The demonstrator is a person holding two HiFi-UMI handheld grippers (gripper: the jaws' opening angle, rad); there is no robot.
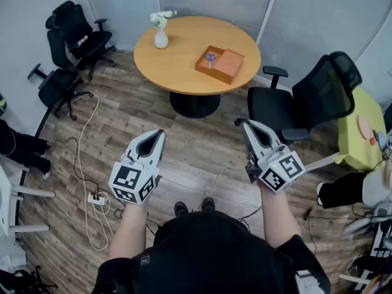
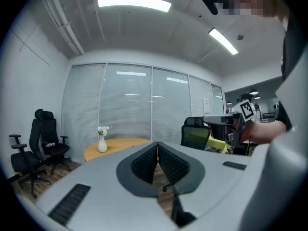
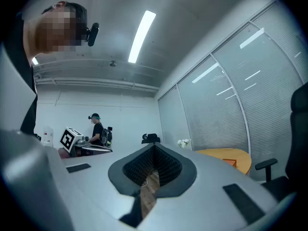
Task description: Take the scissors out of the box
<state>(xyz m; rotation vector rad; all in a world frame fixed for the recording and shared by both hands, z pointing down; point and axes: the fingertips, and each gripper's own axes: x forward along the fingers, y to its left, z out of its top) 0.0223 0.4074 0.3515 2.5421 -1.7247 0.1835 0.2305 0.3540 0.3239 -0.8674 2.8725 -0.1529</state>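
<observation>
On the far side of the room stands one round, light brown wooden desk [image 1: 177, 63]. On it there are two things: one small white vase with white flowers [image 1: 160, 38] near the left edge, and one flat orange box [image 1: 231, 62] near the right side. The one pair of scissors with blue handles [image 1: 210, 57] lies inside the left part of the box. Nothing is touching it. The person stands well apart from the desk on the brown wooden floor [image 1: 202, 139] and holds two grey tools. The left gripper [image 1: 160, 133] and the right gripper [image 1: 244, 124] both point toward the desk, side by side with a gap between them. The jaws of the left gripper are pressed together, with nothing between them. The jaws of the right gripper are pressed together too, and they also hold nothing. Each gripper has one white cube with black square marks on it. Three black office chairs stand around: the far left chair [image 1: 76, 28], the near left chair [image 1: 58, 86], and the right chair [image 1: 318, 94], which is close to the desk. One white power strip [image 1: 95, 198] with a long white cord lies on the floor at the left. One yellow-green table [image 1: 355, 133] shows at the right edge.
</observation>
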